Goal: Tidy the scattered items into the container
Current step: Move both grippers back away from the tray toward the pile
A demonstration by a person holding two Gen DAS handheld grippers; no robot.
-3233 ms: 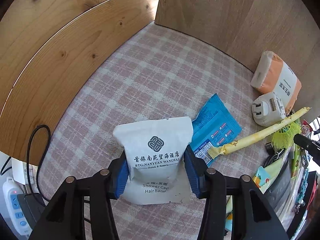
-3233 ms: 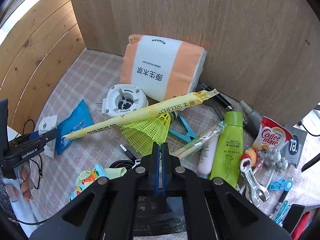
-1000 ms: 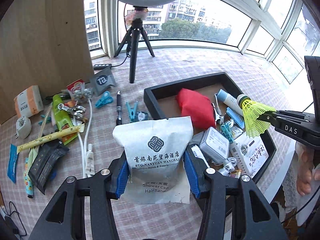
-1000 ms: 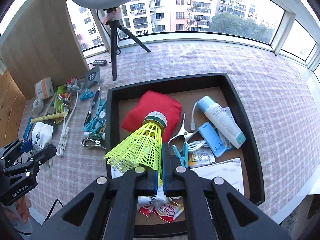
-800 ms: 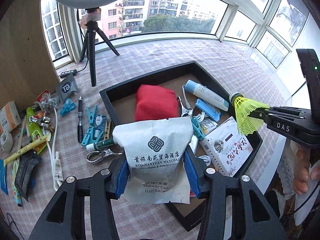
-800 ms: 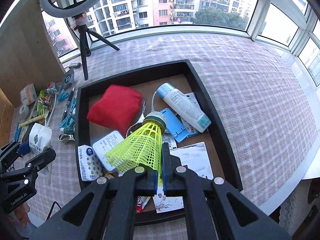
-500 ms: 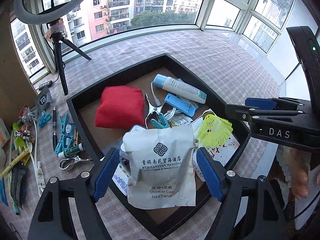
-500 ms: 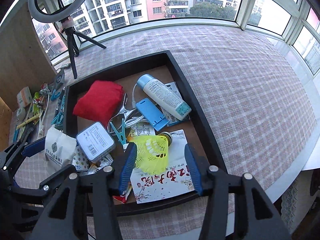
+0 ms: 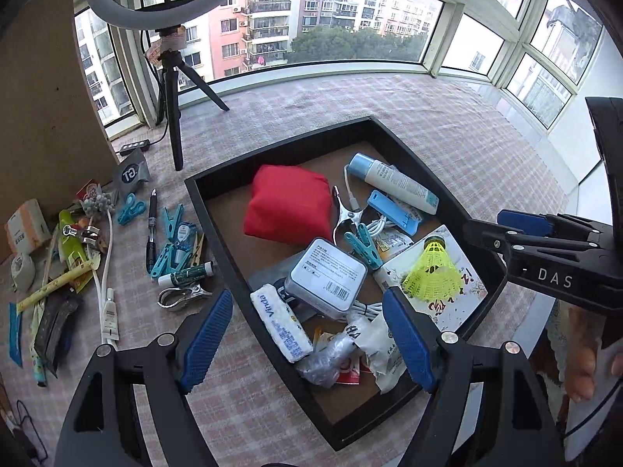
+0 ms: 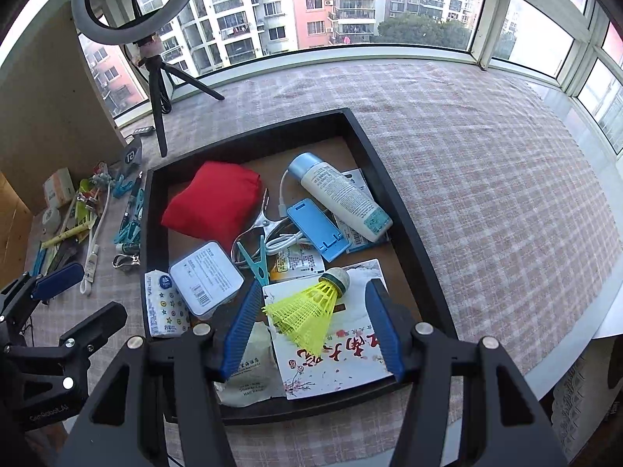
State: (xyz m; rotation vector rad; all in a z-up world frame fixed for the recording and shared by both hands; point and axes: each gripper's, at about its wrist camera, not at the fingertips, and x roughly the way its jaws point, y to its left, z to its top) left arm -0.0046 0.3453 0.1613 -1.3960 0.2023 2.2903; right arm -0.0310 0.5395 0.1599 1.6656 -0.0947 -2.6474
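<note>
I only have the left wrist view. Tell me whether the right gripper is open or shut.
Observer: The right wrist view shows the right gripper open, both blue pads wide apart. The shuttlecock lies on its side on the printed card.
Operator: Now locate the shower-cap pouch. My own finger covers most of it.
Observer: The pouch lies label up in the tray, at its near wall, just left of the card.
</note>
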